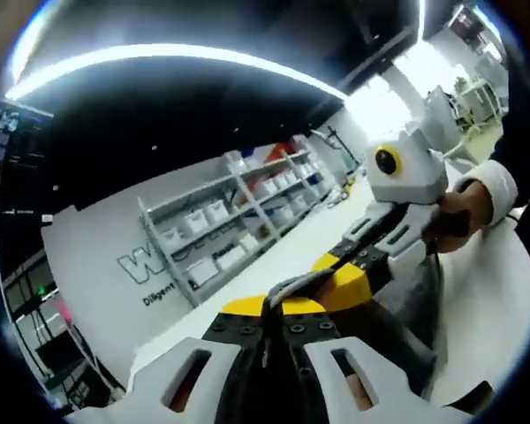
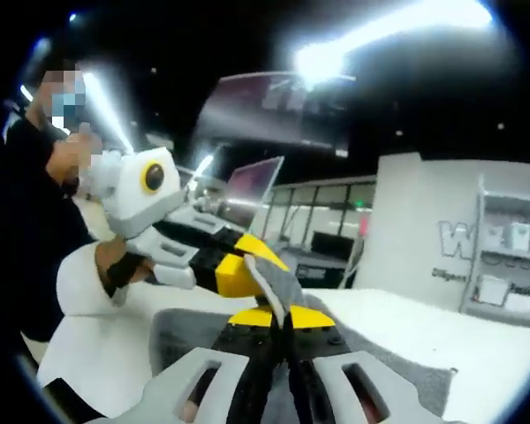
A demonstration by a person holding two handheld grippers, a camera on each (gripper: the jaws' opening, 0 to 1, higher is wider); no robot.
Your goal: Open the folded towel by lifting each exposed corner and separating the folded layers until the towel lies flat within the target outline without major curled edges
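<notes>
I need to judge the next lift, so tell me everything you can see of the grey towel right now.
The grey towel looks like soft, matte cloth. It lies on the white table, its far part flat, while a strip of its edge is lifted and stretched taut between the two grippers. The right gripper and the left gripper both have their jaws shut on it. Folded layers cannot be told apart.

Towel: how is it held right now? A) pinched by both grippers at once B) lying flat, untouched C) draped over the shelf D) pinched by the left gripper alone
A: the left gripper and the right gripper are each shut on an edge of the grey towel, lifted off the table.
</notes>
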